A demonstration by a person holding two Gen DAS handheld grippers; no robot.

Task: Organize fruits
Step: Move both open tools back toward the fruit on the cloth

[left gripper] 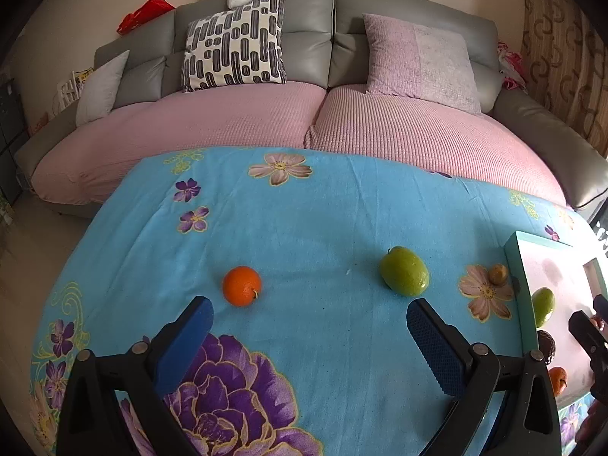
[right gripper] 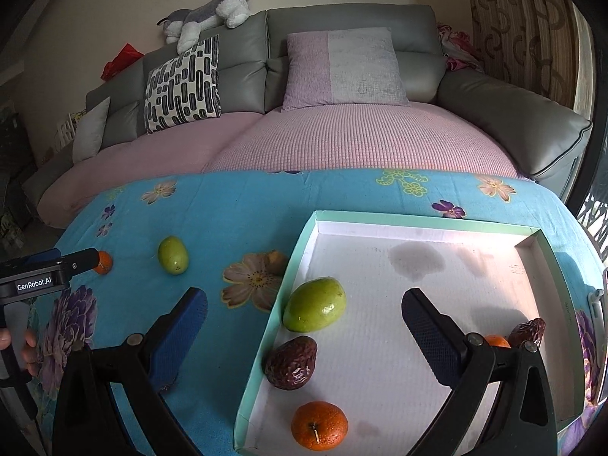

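Two grippers, both spread wide, nothing held in either. Left gripper (left gripper: pixel 309 317) hovers low over the blue floral cloth (left gripper: pixel 304 228), with the loose orange (left gripper: pixel 242 285) just beyond its left finger and the loose green fruit (left gripper: pixel 404 276) just past its right finger. Right gripper (right gripper: pixel 304 309) hangs over the near-left part of the tray (right gripper: pixel 418 226), straddling its left wall: one finger over the cloth, the other over the white floor.

Already in the tray, near to far: an orange (right gripper: pixel 319 425) by the front edge, a wrinkled dark fruit (right gripper: pixel 291 362) against the left wall, a green fruit (right gripper: pixel 314 304) behind it. A second orange (right gripper: pixel 497 341) and another dark wrinkled fruit (right gripper: pixel 529 332) sit at the right side, partly hidden by the gripper finger.

Left on the cloth: orange, green fruit, and a small brownish fruit (left gripper: pixel 497 274) just outside the tray wall.

Step, as I read it: between picks, mid task, three pieces outstanding. Next move probably calls for the left gripper to centre on the orange or the green fruit, drop, close and carry it right over the tray wall. Round fruit may roll on soft cloth.

Behind: grey sofa (left gripper: pixel 334 19) with pink cover, cushions, plush toy on top.
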